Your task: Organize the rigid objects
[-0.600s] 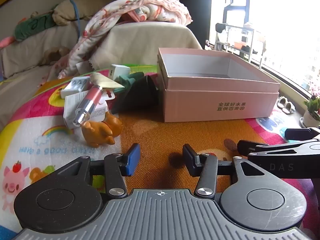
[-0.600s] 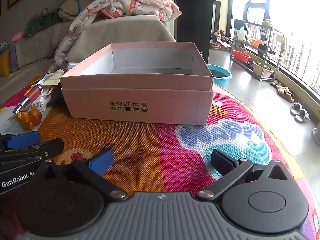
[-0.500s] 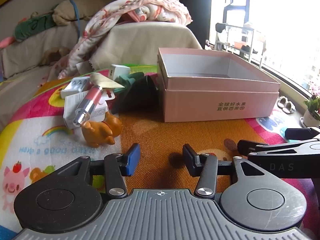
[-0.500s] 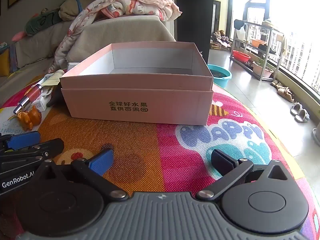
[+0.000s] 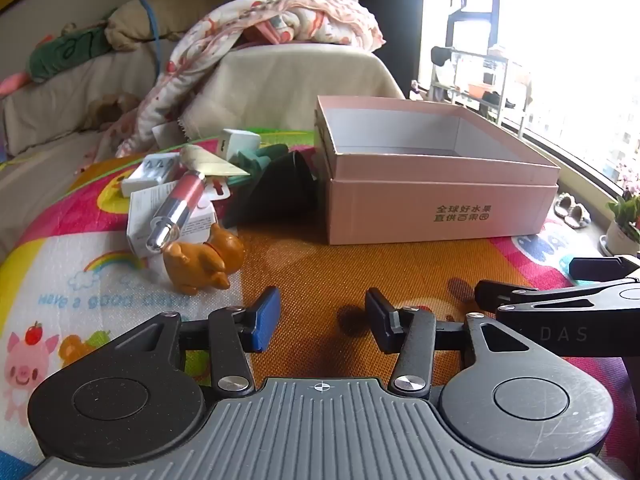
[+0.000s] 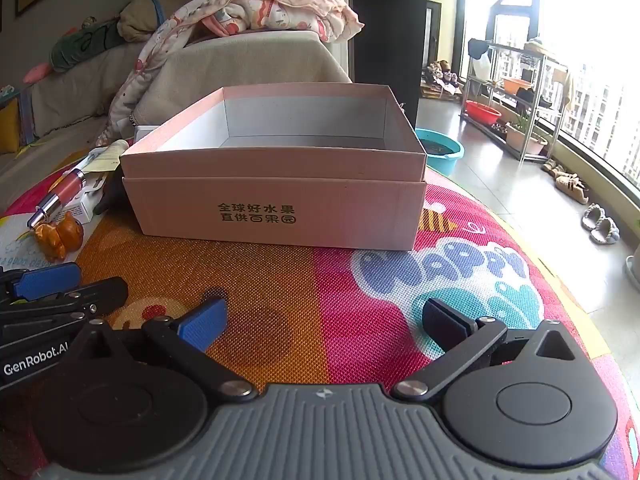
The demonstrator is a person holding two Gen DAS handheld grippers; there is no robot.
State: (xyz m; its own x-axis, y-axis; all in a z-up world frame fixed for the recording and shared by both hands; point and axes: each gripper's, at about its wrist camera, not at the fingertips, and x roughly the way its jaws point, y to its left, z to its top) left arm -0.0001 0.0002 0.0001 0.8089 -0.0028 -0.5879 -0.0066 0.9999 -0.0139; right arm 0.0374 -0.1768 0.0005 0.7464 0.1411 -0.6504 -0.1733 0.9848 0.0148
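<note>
An open pink cardboard box [image 5: 440, 208] [image 6: 280, 208] stands empty on the colourful play mat. Left of it lies a pile: an orange toy dog [image 5: 204, 258] [image 6: 58, 236], a pink-and-silver tube [image 5: 178, 208] [image 6: 58, 196], small white boxes [image 5: 150, 172], a white plug [image 5: 240, 142], a dark green cloth [image 5: 280, 192]. My left gripper [image 5: 322, 316] hovers low over the mat, partly open and holding nothing, with the toy dog just ahead to its left. Wide open and equally bare, my right gripper [image 6: 324, 320] faces the pink box.
A sofa [image 5: 280, 80] draped with a patterned blanket [image 6: 260, 8] stands behind the mat. To the right are a metal rack [image 6: 516, 96], a teal basin [image 6: 440, 150], slippers [image 6: 600, 226] and a potted plant [image 5: 624, 220] by the window.
</note>
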